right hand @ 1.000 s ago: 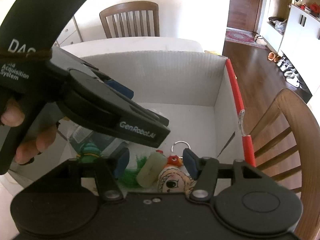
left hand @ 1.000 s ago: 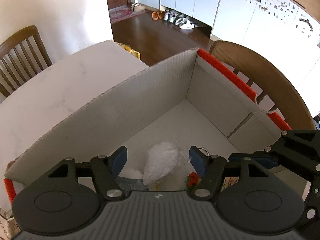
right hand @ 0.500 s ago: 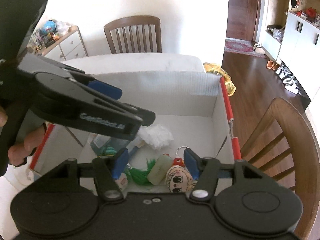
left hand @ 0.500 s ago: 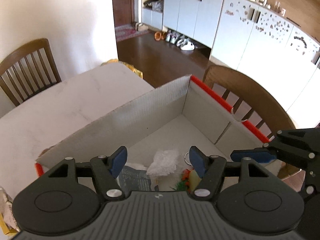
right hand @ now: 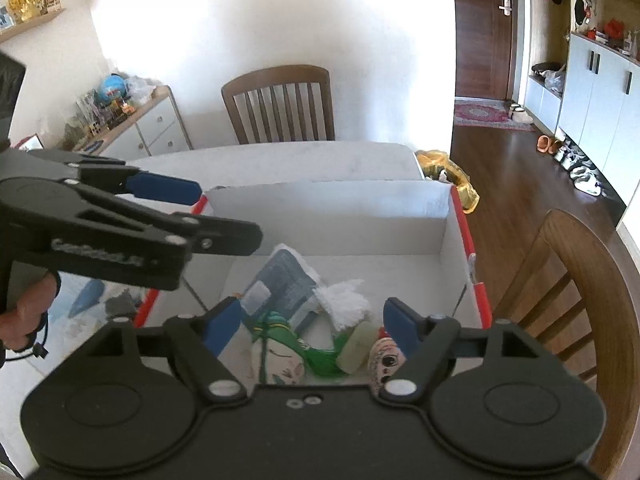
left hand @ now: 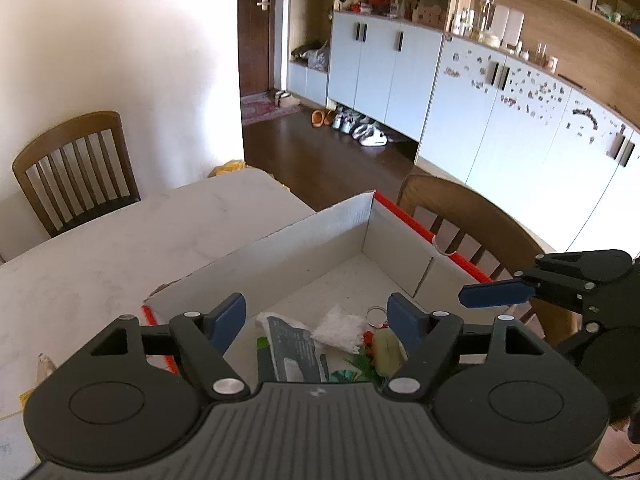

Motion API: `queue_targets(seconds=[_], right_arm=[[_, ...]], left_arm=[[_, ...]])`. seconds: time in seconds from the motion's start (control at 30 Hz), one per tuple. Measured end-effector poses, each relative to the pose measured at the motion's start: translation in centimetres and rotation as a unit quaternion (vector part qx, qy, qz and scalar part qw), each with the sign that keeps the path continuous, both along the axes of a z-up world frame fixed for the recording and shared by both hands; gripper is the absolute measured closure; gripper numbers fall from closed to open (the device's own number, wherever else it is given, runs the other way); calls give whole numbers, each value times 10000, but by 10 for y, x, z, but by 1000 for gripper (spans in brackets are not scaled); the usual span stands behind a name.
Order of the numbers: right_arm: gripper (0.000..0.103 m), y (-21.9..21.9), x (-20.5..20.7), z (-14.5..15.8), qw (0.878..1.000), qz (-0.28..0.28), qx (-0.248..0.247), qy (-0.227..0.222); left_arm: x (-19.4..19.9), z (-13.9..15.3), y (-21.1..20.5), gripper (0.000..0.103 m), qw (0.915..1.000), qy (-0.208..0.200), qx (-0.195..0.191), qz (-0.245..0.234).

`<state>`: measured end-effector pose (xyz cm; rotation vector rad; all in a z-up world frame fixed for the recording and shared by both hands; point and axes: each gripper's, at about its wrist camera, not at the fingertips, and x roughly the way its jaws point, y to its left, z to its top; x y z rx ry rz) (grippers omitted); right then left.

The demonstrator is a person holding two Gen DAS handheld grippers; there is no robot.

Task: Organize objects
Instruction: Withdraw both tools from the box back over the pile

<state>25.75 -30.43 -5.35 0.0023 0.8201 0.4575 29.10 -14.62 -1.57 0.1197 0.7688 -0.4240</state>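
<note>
Both tongs up over the box, nothing in either: your right tongs (right hand: 310,324) spread wide and empty, left tongs (left hand: 318,316) same, wide w/ nothing between the pads. Nearest under the right tongs you've got the pile at the near end of the cardboard box (right hand: 328,216): green-haired doll (right hand: 280,356), pale eraser-like block (right hand: 356,346) touching its green hair, big-eyed keychain face (right hand: 384,356) just beside that. A bit further in, the dark flat packet (right hand: 280,288) w/ the white crumpled bag (right hand: 344,300) leaning on its right edge. Far half of the box floor is bare, so I'd say the sorting's mostly done or you're between picks; can't tell which. To the left of the box, small bits on the desk (right hand: 280,156): a blue cone-shaped thing (right hand: 88,296) and a grey scrap (right hand: 120,302), prob the next candidates. If you go for those, swing the left tongs out wide of the box wall, drop straight down, close on one item only. Keep the right tongs high so the two don't clash. When dropping in, aim for the bare far end, not onto the heap. Beyond, the chair (right hand: 280,104) and wall, nothing to mind.
</note>
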Motion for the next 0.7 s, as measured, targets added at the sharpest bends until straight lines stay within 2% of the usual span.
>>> queue_targets(seconds=[0.2,0.33,0.7], right_arm=[[14,9,-13,10,9996,-42,244,-118],[7,18,-23,16,9991,-68,378,-168],[2,56,-51,25,9962,-226,789,-291]], left_arm=[[-23,12,22,18,9996,-253,-59,56],[-35,16,44,18,9993,-281,-206,127],[-65,12,107,17,9981,-248,-354,442]])
